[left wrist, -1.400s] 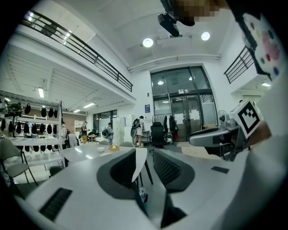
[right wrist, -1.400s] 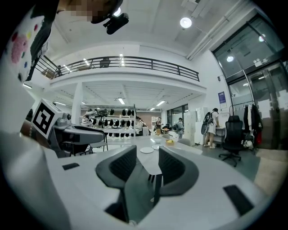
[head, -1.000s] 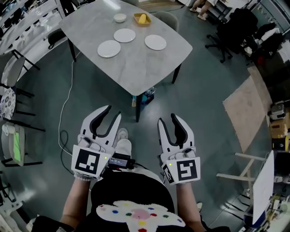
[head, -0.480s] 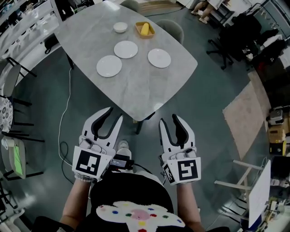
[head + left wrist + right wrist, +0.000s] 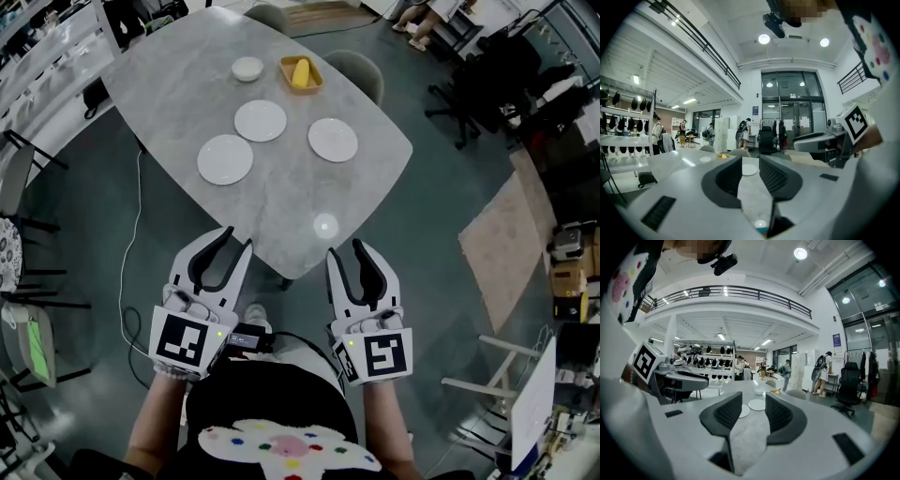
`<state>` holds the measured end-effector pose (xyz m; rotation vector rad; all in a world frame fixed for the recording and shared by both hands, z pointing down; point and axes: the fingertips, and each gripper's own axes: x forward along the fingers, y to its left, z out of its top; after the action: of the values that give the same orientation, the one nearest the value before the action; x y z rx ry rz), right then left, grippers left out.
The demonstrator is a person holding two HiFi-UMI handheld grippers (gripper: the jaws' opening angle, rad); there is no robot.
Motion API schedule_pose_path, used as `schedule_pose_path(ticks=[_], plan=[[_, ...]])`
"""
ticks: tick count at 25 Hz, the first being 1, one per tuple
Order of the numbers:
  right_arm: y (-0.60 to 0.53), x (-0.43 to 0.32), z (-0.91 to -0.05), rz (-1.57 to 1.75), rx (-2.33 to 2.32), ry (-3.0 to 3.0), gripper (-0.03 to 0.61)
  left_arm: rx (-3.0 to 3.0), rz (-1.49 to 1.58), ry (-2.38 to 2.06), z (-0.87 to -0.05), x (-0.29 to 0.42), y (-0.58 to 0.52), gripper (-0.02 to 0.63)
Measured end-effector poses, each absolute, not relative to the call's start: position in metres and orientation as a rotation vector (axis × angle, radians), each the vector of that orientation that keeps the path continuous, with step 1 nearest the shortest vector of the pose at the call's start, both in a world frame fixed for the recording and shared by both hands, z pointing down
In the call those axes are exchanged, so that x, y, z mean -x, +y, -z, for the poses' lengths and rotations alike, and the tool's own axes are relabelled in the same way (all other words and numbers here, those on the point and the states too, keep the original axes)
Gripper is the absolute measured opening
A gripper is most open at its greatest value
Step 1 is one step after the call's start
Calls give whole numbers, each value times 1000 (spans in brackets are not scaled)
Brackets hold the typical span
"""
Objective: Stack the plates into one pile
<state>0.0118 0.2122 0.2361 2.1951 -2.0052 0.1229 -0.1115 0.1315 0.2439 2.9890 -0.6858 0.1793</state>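
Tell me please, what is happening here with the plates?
A person stands at the near edge of a grey table with a left gripper and a right gripper, both open and empty. Three white plates lie apart on it, none stacked yet: left plate, middle plate, right plate. A small bowl and a yellow tray sit beyond them.

Pale grey, faintly marbled tabletop [image 5: 281, 202]. Plain white for the three plates [image 5: 225, 158] [image 5: 260, 120] [image 5: 333, 139] and for the small bowl [image 5: 247, 68] at eleven o'clock. Orange-yellow tray [image 5: 301, 73] at twelve o'clock, brighter yellow inside. White shells, black-lined jaws and black-and-white square markers on left gripper [image 5: 234, 234] and right gripper [image 5: 346, 247]. Dark grey-green floor [image 5: 422, 244]. Black shirt [image 5: 272, 394] with a white patch [image 5: 291, 442] dotted in many colours.
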Motion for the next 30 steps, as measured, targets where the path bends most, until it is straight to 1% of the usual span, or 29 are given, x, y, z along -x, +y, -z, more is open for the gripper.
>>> schedule_pose_path(ticks=[12, 30], plan=[[205, -11, -242, -146, -2202, -1965, 137, -2949, -230, -674, -261, 117, 119, 110], [170, -33, -251, -125, -2076, -2095, 137, -2938, -214, -808, -257, 94, 103, 112]])
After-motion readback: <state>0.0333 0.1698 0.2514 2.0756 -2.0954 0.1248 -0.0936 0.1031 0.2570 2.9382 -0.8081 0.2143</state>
